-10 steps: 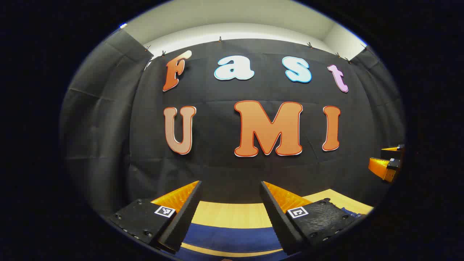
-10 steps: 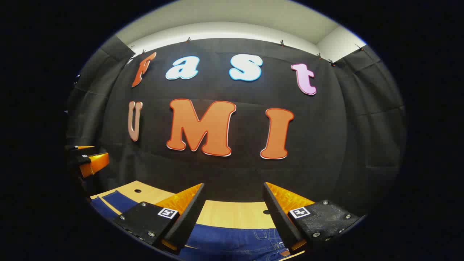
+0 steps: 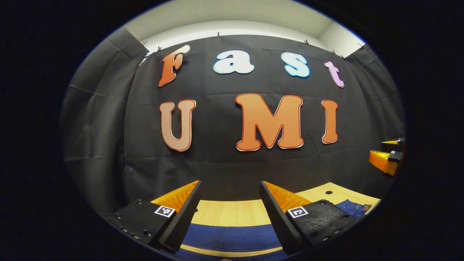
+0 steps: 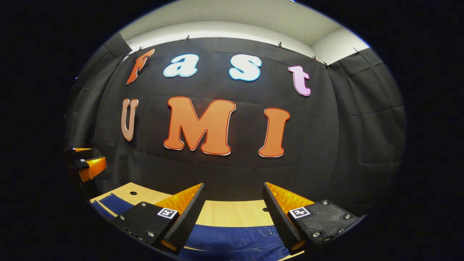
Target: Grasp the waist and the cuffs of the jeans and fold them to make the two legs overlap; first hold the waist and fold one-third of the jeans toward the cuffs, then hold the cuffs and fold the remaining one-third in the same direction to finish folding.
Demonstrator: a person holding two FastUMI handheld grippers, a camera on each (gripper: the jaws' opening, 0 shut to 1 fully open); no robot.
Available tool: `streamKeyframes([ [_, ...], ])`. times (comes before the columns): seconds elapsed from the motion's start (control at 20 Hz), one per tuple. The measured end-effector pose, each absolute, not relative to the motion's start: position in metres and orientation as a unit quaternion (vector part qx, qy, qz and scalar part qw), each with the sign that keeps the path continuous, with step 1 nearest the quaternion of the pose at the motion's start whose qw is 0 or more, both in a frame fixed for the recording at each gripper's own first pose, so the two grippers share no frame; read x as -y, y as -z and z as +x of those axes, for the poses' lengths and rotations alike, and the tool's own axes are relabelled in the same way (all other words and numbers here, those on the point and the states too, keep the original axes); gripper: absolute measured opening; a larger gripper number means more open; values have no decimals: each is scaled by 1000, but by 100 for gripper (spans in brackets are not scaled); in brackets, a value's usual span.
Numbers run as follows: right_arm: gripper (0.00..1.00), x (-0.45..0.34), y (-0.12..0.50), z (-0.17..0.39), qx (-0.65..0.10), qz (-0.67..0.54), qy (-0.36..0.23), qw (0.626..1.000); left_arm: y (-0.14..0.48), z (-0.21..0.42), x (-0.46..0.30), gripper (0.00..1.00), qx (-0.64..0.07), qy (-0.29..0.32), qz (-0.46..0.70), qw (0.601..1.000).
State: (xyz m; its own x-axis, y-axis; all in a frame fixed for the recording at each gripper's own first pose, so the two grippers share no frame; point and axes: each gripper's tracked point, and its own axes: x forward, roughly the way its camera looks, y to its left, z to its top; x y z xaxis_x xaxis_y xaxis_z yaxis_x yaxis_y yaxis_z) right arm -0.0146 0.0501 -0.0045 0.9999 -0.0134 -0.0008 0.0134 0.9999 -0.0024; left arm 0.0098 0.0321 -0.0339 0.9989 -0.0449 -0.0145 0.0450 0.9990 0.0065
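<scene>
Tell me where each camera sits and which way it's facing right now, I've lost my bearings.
Left gripper view: rides the left tool, facing the booth's back wall over the wooden table; its open fingers frame the jeans; the right tool shows far right.
Right gripper view: rides the right tool, facing the same wall; open fingers above the jeans; the left tool shows far left.
Shared: wall, table, jeans, each other's tool.

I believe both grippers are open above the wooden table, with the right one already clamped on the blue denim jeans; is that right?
Not quite. The right gripper is not clamped on the blue denim jeans: in the right gripper view its fingers stand apart with the cloth lying flat beyond them. The rest holds: the left gripper is open too, above the light wooden table.
</scene>
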Motion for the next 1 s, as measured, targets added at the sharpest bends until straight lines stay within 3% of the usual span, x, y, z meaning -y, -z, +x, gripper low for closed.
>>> streamKeyframes([
  [0.7,96,-18,32,-14,-34,2,21,999,46,-3,-67,96,-13,-22,5,1000],
  [1.0,96,17,75,-11,-91,23,45,995,83,-8,-109,97,-67,-53,-28,996],
])
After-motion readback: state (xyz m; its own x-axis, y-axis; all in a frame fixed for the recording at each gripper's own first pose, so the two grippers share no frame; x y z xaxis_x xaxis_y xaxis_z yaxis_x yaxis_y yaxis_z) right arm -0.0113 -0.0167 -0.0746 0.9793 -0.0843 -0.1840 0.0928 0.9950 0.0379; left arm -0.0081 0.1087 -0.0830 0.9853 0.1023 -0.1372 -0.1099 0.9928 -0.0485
